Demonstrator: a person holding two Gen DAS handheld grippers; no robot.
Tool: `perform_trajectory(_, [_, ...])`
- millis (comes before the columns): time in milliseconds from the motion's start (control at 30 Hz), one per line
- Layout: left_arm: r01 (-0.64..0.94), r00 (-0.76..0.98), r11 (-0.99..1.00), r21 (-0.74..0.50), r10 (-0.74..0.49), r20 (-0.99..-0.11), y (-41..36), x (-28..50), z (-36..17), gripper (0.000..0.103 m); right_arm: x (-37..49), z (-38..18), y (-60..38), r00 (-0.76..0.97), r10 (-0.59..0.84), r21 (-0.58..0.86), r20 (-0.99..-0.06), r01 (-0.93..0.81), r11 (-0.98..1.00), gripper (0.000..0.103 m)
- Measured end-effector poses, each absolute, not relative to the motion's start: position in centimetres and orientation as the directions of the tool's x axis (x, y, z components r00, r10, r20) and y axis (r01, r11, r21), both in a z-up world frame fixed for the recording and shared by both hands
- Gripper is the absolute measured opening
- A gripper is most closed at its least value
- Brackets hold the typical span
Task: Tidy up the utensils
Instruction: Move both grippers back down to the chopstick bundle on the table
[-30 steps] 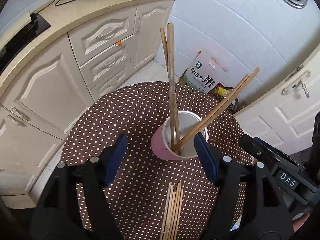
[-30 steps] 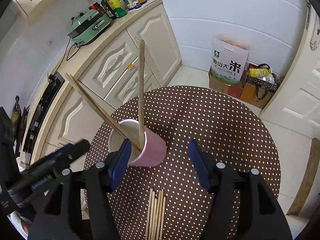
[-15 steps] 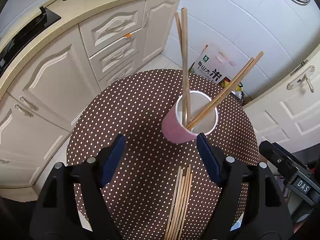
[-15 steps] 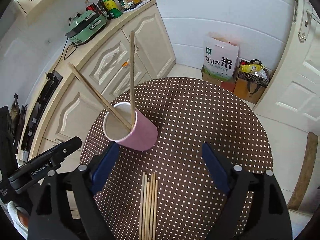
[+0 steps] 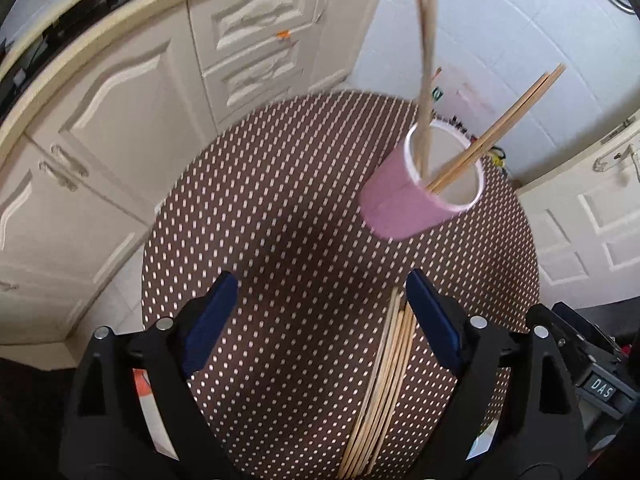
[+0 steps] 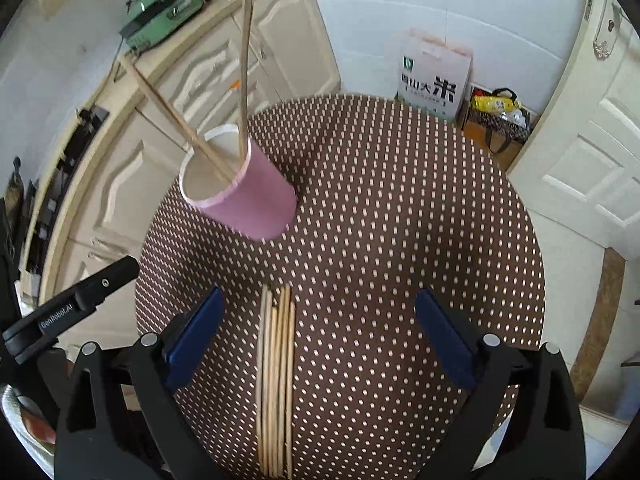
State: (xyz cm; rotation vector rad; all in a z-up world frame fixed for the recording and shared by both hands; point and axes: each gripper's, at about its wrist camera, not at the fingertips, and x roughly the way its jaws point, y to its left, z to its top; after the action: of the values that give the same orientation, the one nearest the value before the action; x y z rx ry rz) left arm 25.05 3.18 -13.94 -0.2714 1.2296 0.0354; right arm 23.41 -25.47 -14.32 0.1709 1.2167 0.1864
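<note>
A pink cup (image 5: 404, 204) (image 6: 252, 200) stands on the round dotted table (image 5: 280, 208) (image 6: 400, 200) with several wooden chopsticks (image 5: 496, 128) (image 6: 244, 64) leaning in it. A row of loose chopsticks (image 5: 384, 380) (image 6: 276, 376) lies flat on the table nearer me. My left gripper (image 5: 324, 312) hangs above the table, its jaws still opening, nothing between them; the loose row lies just beside its right finger. My right gripper (image 6: 320, 328) is also opening wide, with the loose chopsticks below, between its fingers but untouched.
Cream kitchen cabinets (image 5: 140, 100) (image 6: 192, 72) curve behind the table. A green appliance (image 6: 160, 20) and bottles sit on the counter. A rice bag (image 6: 432, 76) and a shopping bag (image 6: 496, 120) stand on the floor by a white door (image 6: 592, 152). The left tool's body (image 6: 72, 304) shows at the right view's left edge.
Both grippers pulled back from the cup towards me and sank, and both opened wider. The cup now stands farther off and the loose chopsticks fill more of each view.
</note>
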Motion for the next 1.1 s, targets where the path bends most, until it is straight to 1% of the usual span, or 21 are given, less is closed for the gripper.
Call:
perform_trajectory(100, [-0.192,0.308,0.962,-0.192,-0.127,-0.943,3.7,24.3,-15.3,0.085,22.9,-15.7,-25.0,0.299,0.213,0.207,-0.930,-0.054,0.977,0.092])
perform_trajectory(400, [-0.216,0.220,0.963,-0.160,-0.112,-0.969,4.5,22.9,-18.7,0.085,22.1,-20.2,-23.2,0.190,0.162,0.149,-0.968,-0.077,0.986,0.092])
perform_trajectory(633, [-0.201,0.167,0.971,-0.129,-0.095,-0.981,4.9,21.7,-20.8,0.085,21.3,-24.0,-21.9,0.116,0.112,0.099,-0.987,-0.109,0.989,0.092])
perform_trajectory(767, [-0.164,0.151,0.982,-0.090,-0.066,-0.986,4.8,21.1,-21.5,0.085,21.1,-26.2,-21.3,0.067,0.075,0.067,-0.995,-0.119,0.991,0.092])
perform_trajectory(867, [-0.141,0.158,0.988,-0.067,-0.044,-0.986,4.7,20.6,-21.5,0.085,20.9,-26.8,-21.3,0.074,0.067,0.059,-0.995,-0.105,0.993,0.093])
perform_trajectory(1100, [-0.088,0.139,0.995,-0.056,-0.043,-0.989,4.3,20.0,-22.0,0.085,21.5,-27.0,-20.0,0.107,0.046,0.036,-0.993,-0.095,0.995,0.093])
